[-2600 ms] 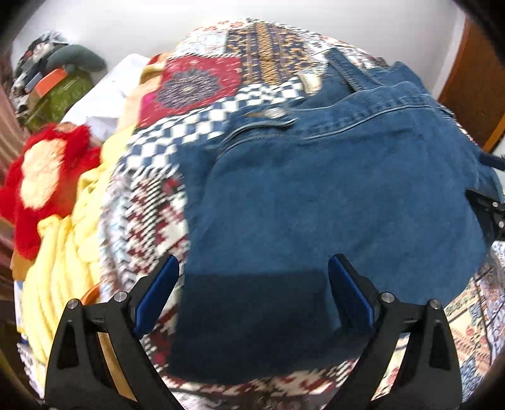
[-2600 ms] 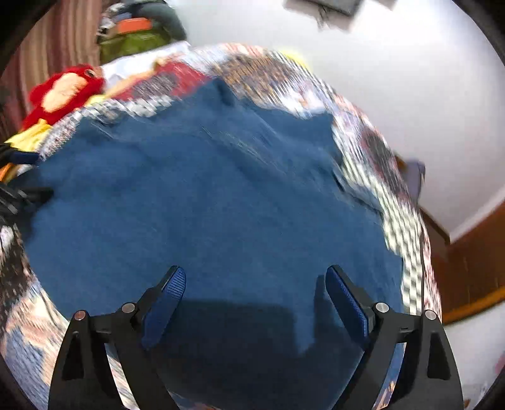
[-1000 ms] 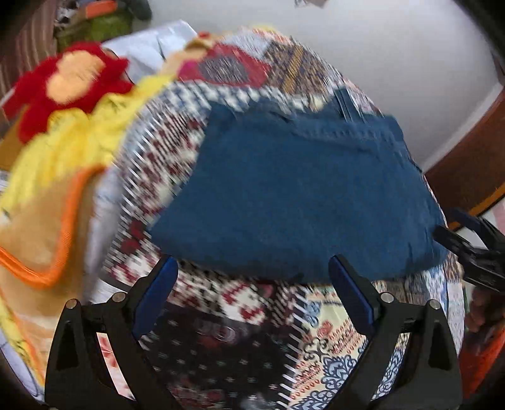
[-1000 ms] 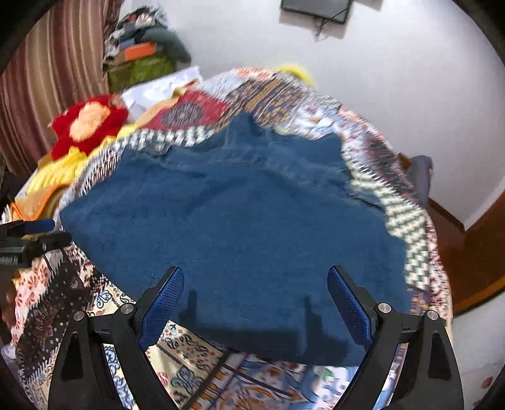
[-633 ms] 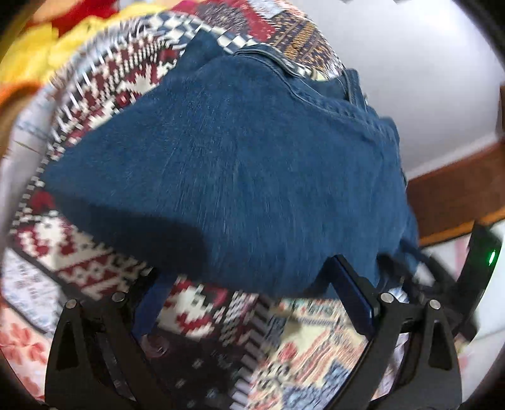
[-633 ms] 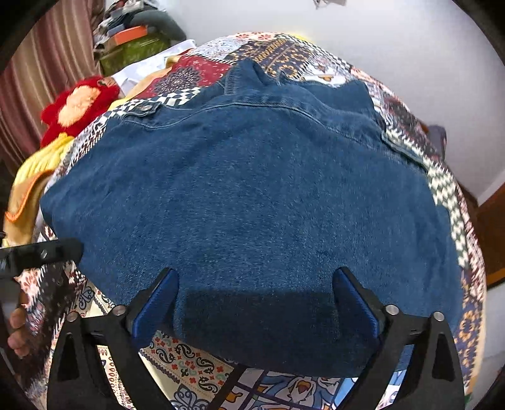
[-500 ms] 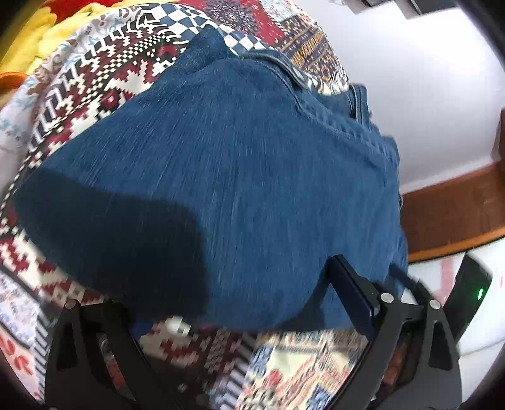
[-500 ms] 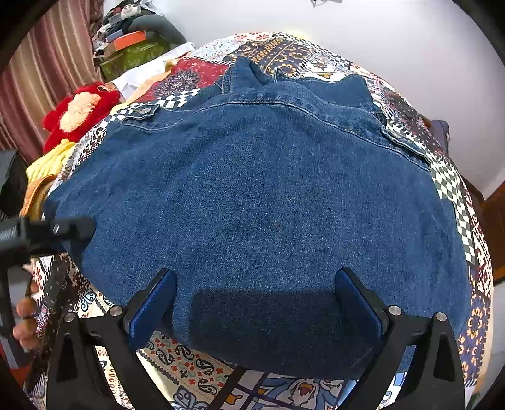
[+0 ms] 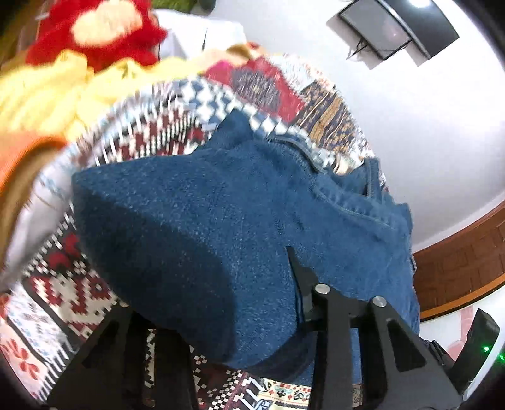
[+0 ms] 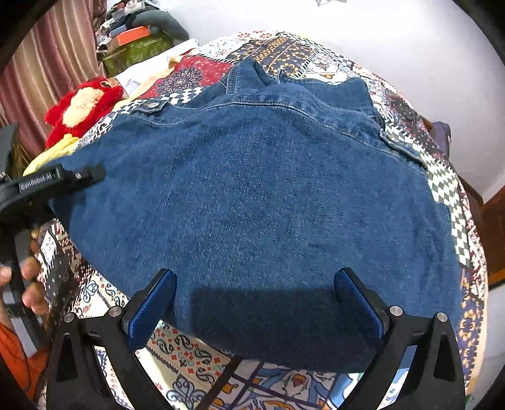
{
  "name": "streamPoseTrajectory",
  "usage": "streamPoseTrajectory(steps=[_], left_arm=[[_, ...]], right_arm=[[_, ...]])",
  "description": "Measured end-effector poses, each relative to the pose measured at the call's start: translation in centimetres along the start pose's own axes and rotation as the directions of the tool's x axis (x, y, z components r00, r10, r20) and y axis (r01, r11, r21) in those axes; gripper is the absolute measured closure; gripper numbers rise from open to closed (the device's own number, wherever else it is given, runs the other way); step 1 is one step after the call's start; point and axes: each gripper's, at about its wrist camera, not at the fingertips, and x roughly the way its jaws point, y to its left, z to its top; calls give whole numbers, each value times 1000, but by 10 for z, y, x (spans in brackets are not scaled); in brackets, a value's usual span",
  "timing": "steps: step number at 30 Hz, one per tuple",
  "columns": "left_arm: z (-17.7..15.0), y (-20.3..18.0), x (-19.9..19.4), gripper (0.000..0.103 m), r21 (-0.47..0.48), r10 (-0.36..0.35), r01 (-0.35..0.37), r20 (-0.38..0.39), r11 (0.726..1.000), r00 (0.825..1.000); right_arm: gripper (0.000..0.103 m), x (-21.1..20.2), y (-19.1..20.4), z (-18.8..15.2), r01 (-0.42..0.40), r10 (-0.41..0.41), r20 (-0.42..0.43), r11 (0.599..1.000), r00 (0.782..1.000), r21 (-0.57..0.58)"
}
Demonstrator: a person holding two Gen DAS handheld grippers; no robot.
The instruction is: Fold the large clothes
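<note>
A blue denim jacket (image 10: 268,195) lies flat on a patchwork quilt (image 10: 284,47), collar at the far end. My right gripper (image 10: 255,299) is open and empty over the jacket's near hem. My left gripper (image 9: 246,284) sits at the jacket's left edge with denim (image 9: 221,220) draped over its fingers; its closure is hidden under the cloth. The left gripper also shows in the right wrist view (image 10: 56,183) at the jacket's left side, held by a hand.
A red and cream plush toy (image 10: 79,107) and yellow cloth (image 9: 47,94) lie left of the quilt. Boxes and clothes (image 10: 135,31) stack at the far left by a curtain. A wall screen (image 9: 394,28) hangs above. Wooden trim (image 9: 464,261) is at the right.
My left gripper has swung in to the jacket's left edge and pushed under the denim. My right gripper has moved closer over the near hem and stays open.
</note>
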Motion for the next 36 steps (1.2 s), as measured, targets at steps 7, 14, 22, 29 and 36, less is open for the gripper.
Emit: streamPoseTrajectory(steps=[7,14,22,29,36], left_arm=[[18,-2,-53,72,44,3,-9,136,999,991],[24,-9,-114,74,165,35,-85,286,983,958],[14,-31,-145,74,304,53,-168,355,938,933],[-6,-88,-141,75,456,16,-212,397,865,918],[-24,-156,-134,75,585,-122,-103,332,805,935]], right_arm=[[2,-31,13,5,31,-28,55,998,998,-61],[2,-47,48,28,-24,36,111,994,993,-108],[2,10,103,24,-87,84,-25,981,996,-174],[2,-1,72,22,-196,193,-53,979,980,-62],[2,-51,-22,-3,-164,159,53,978,986,131]])
